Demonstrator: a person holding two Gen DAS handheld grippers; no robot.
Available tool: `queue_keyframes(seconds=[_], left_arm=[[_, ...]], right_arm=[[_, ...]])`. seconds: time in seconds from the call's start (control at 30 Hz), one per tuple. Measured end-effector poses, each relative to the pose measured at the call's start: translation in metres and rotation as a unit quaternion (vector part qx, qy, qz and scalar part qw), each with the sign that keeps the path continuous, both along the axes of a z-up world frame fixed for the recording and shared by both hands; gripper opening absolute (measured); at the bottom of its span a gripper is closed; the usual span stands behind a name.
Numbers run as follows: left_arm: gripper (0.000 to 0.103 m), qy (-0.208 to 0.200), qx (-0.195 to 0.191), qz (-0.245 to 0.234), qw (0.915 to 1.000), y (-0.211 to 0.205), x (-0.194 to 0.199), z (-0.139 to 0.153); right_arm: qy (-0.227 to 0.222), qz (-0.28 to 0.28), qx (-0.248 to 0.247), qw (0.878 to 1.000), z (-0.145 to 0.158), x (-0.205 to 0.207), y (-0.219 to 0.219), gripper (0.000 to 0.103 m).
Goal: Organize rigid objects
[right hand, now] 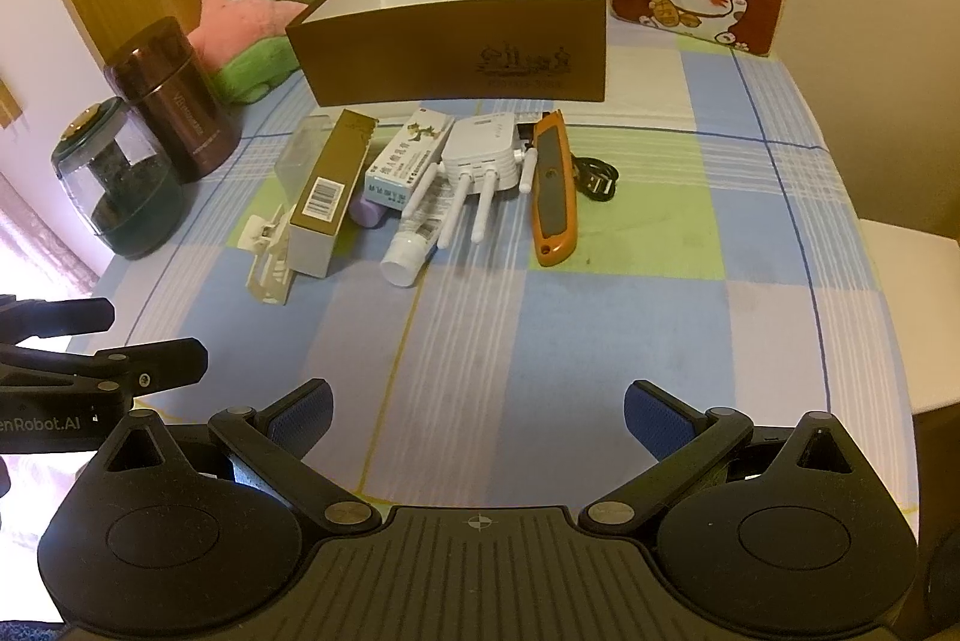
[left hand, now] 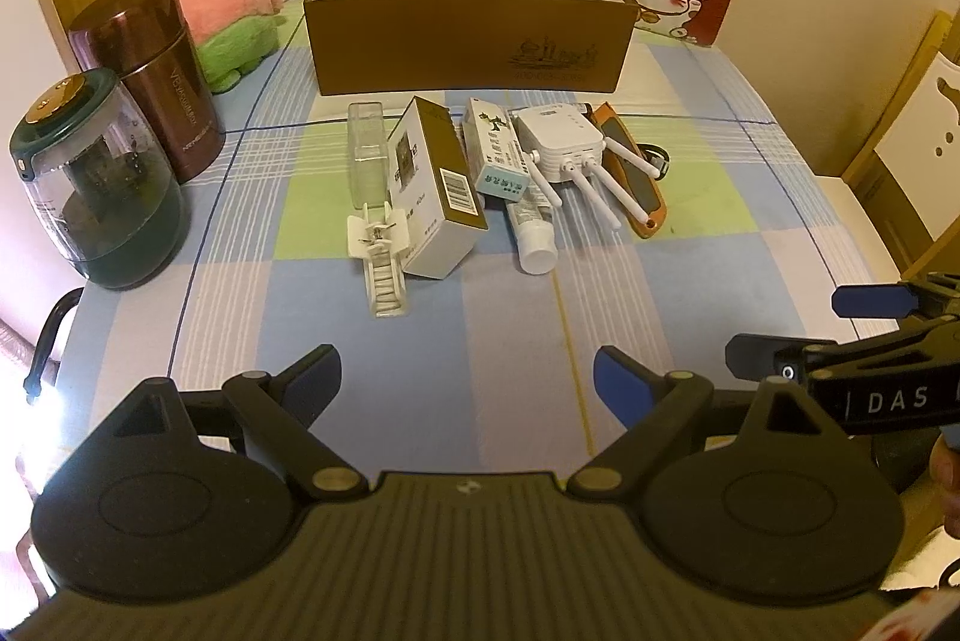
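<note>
Grippers: left gripper [left hand: 467, 371] and right gripper [right hand: 477, 412] both spread wide, empty.
Carton [left hand: 433, 185]: light, stiff; pinch across narrow sides.
Knife [right hand: 554, 188]: likely heavier, slick; grasp mid-handle.
Box [left hand: 468, 41]: open, waiting.

An open brown box [left hand: 468, 41] stands behind a row: carton [left hand: 435, 185], tube [left hand: 531, 227], router [left hand: 561, 143], orange knife [left hand: 636, 173].

One brown box [left hand: 468, 41], two cartons [left hand: 435, 179], one router [left hand: 561, 143], one knife [right hand: 555, 185]
</note>
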State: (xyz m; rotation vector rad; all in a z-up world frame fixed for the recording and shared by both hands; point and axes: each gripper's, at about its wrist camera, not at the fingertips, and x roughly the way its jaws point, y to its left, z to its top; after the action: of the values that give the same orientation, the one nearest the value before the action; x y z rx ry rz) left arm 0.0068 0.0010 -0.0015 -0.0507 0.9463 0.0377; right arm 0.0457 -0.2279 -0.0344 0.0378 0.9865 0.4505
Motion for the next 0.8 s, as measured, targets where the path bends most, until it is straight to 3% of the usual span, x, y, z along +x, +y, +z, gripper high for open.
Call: queue_keyframes(seconds=[0.8], left_arm=[[0.089, -0.008, 0.009, 0.054, 0.9985, -0.026, 0.012, 0.004]], right_arm=[[-0.008, 0.044, 0.011, 0.999, -0.003, 0.024, -0.026, 0.101]])
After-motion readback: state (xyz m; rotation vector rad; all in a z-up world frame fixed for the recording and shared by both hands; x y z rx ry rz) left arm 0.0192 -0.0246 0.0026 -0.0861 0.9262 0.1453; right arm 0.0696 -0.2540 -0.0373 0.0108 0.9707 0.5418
